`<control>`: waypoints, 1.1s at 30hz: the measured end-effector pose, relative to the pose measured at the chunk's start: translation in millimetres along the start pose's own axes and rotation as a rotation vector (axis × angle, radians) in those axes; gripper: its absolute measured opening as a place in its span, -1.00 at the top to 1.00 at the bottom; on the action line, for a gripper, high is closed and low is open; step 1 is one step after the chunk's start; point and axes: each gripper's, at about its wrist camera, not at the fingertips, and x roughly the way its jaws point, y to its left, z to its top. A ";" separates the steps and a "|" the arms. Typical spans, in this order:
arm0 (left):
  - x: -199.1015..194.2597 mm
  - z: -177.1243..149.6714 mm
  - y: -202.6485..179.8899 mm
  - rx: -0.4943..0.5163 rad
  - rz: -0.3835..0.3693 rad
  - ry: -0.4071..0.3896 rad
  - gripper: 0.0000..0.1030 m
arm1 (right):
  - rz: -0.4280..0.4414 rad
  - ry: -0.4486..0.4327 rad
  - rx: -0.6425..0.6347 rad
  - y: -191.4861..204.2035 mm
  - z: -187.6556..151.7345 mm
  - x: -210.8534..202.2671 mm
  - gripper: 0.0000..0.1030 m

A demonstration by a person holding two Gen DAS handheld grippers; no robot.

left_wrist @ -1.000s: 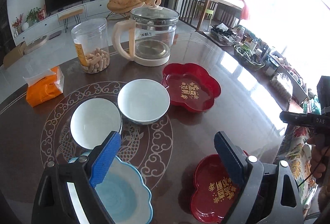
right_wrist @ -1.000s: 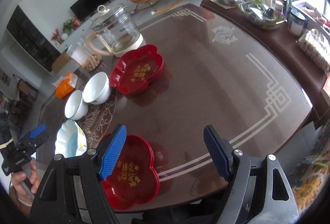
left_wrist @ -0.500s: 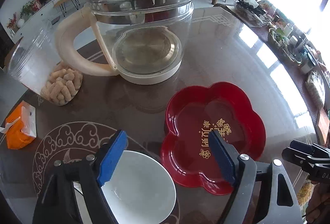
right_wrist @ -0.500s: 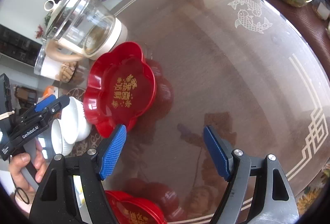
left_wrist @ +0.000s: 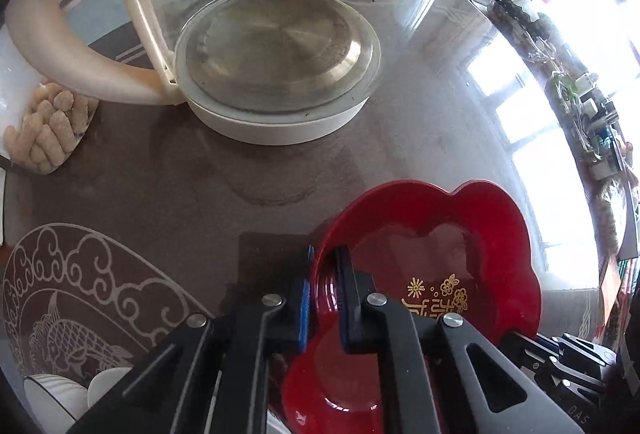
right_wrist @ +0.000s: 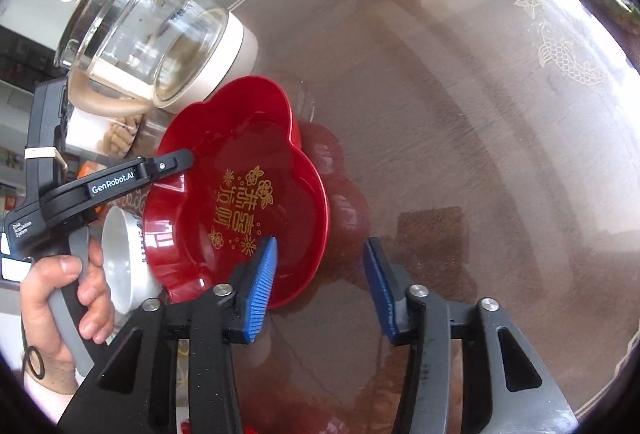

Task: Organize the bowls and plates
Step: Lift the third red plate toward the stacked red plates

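Note:
A red flower-shaped plate [left_wrist: 460,250] with gold writing lies on the dark glass table. My left gripper [left_wrist: 324,266] is shut on its near-left rim, one finger inside and one outside. In the right wrist view the same plate [right_wrist: 240,194] looks tilted, and the left gripper [right_wrist: 176,162] grips its left rim. My right gripper [right_wrist: 320,274] is open and empty, its jaws spanning the plate's near right edge. A white bowl [right_wrist: 124,254] sits left of the plate, partly hidden; white bowl edges [left_wrist: 52,402] show at the lower left.
A glass kettle [left_wrist: 276,46] with a cream handle stands just behind the plate, also seen in the right wrist view [right_wrist: 152,34]. A clear jar of biscuit sticks [left_wrist: 44,130] stands left of it. A cluttered sideboard [left_wrist: 592,106] runs along the right.
My left gripper moved forward to the far red plate and shut on its rim. My right gripper came closer to the same plate and stays open.

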 end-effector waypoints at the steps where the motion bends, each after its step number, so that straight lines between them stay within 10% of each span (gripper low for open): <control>1: -3.2 -2.4 -1.8 0.007 -0.008 -0.006 0.84 | -0.007 -0.011 0.005 -0.3 -1.4 -1.1 0.68; 10: -86.9 -51.6 -28.8 0.076 -0.132 -0.074 0.90 | 0.033 -0.079 0.016 -12.5 -33.0 -66.7 0.75; 20: -202.5 -147.1 -45.3 0.126 -0.235 -0.155 0.89 | 0.136 -0.097 -0.008 12.4 -156.5 -171.9 0.75; 33: -150.4 -248.0 -35.8 0.164 -0.158 -0.089 0.84 | 0.121 -0.025 0.096 10.6 -268.2 -126.2 0.74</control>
